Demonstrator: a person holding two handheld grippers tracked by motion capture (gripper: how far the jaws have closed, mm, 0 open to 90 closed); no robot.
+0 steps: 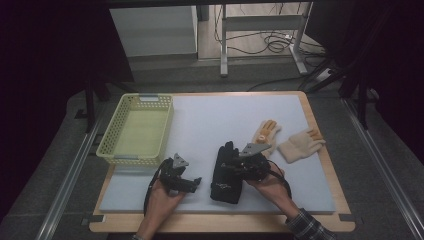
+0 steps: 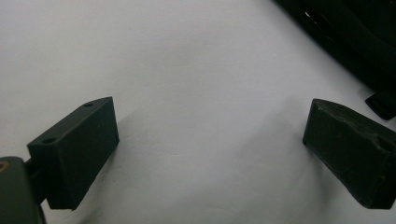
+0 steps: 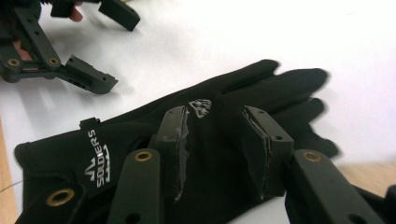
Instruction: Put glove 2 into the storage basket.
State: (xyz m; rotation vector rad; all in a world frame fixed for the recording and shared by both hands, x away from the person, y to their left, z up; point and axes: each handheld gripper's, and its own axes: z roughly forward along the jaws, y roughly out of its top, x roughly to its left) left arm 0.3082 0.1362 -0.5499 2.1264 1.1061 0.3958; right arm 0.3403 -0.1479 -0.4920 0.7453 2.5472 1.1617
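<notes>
Two black jaws of the right gripper (image 3: 217,154) stood partly apart just above the black glove (image 3: 196,140), its dark palm fabric showing in the gap between them, the pads not pressing on it. No earlier moment is told here. The glove lay flat on the white mat (image 1: 210,120) of the desk (image 1: 320,145), fingers pointing away from the person. The left gripper (image 2: 210,149) hovered just beside the glove's cuff side, its jaws wide apart with bare mat between them. Beyond the glove's fingertips lay an orange-tipped knit glove (image 1: 265,132), and farther from the black glove a second cream knit glove (image 1: 300,145). A yellow basket (image 1: 112,150) sat well apart from the black glove, beyond the left gripper.
</notes>
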